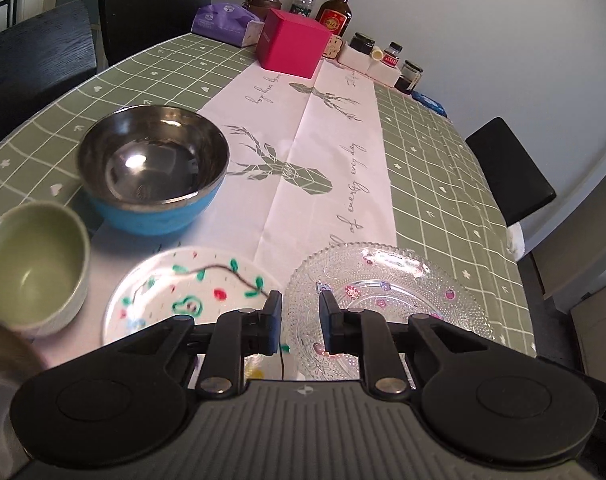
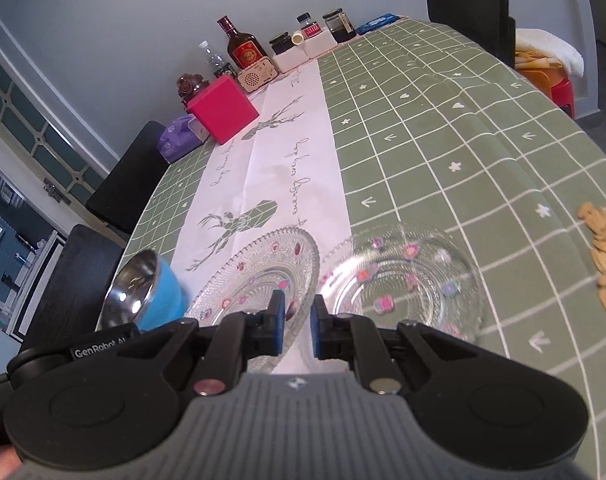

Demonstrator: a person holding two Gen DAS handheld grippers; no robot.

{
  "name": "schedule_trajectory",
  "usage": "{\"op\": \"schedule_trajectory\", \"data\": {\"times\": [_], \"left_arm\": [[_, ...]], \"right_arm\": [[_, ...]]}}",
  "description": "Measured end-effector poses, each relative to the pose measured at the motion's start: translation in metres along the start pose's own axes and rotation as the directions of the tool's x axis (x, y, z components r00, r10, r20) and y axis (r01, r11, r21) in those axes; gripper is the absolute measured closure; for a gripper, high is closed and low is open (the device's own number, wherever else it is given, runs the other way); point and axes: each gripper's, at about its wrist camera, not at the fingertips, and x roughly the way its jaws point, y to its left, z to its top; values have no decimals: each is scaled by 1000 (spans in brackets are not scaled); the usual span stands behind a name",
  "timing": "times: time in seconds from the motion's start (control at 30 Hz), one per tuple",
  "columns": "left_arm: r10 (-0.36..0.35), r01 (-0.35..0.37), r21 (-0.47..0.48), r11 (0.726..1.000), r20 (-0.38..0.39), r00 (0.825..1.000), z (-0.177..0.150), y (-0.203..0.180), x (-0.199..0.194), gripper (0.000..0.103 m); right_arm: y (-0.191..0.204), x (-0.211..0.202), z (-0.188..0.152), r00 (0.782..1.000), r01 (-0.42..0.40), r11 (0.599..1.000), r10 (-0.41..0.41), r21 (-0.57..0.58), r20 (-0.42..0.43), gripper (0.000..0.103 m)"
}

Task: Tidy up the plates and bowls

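Observation:
In the left wrist view a blue bowl with a steel inside (image 1: pixel 155 168) stands on the white runner. A pale green bowl (image 1: pixel 31 264) sits blurred at the near left. A white plate painted with green and red marks (image 1: pixel 183 292) lies beside a beaded glass plate (image 1: pixel 387 300). My left gripper (image 1: pixel 301 320) hovers over the gap between the two plates, its jaws a narrow slit apart with nothing in them. In the right wrist view my right gripper (image 2: pixel 297 322) has its jaws almost together and empty, above the glass plate (image 2: pixel 259 276) and a glass bowl (image 2: pixel 403 284). The blue bowl (image 2: pixel 159 292) is at the left.
A pink box (image 1: pixel 293 42), a purple tissue pack (image 1: pixel 223 22), a brown bottle (image 1: pixel 335 10) and several jars line the table's far end. Black chairs (image 1: pixel 151 16) (image 1: pixel 511 168) stand at the sides. A heap of light brown seeds (image 2: pixel 603 248) lies on the green checked cloth at the right.

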Motion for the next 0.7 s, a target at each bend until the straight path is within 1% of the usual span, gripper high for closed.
{"op": "schedule_trajectory", "data": {"times": [0.13, 0.37, 0.53, 0.7], "left_arm": [[-20, 20, 1, 1000, 2, 1000, -19, 2, -28, 82], [-43, 43, 23, 999, -13, 999, -64, 13, -66, 82], [-56, 56, 30, 998, -17, 998, -98, 23, -89, 82], [-59, 61, 55, 997, -39, 998, -128, 32, -100, 82]], "right_arm": [[0, -31, -21, 1000, -8, 1000, 8, 17, 2, 92], [-6, -78, -73, 1000, -23, 999, 23, 47, -2, 92], [-16, -102, -113, 999, -41, 996, 42, 83, -12, 92], [-27, -117, -148, 999, -45, 993, 47, 108, -18, 92]]}}
